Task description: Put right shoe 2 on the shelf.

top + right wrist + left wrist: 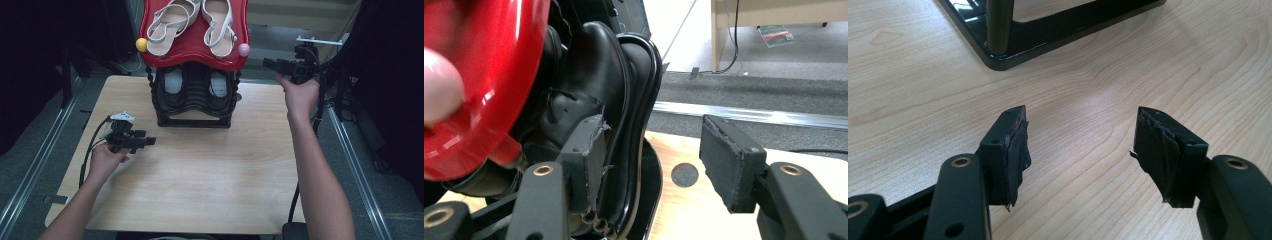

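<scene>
High view: a wooden table [200,190] on a grey floor bears a shoe rack [195,107] with sandals [192,22] on its red shelf [195,52]. Right gripper view alone reveals a black boot [589,90] beneath. Right gripper [272,63] gapes empty just right of the rack; left gripper [150,141], also wide and empty, hovers near its front-left foot [998,55].

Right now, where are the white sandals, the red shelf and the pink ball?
white sandals [218,22]: high view, right sandal's insole.
red shelf [192,47]: high view, bare front part.
pink ball [244,49]: high view, ball's middle.
</scene>
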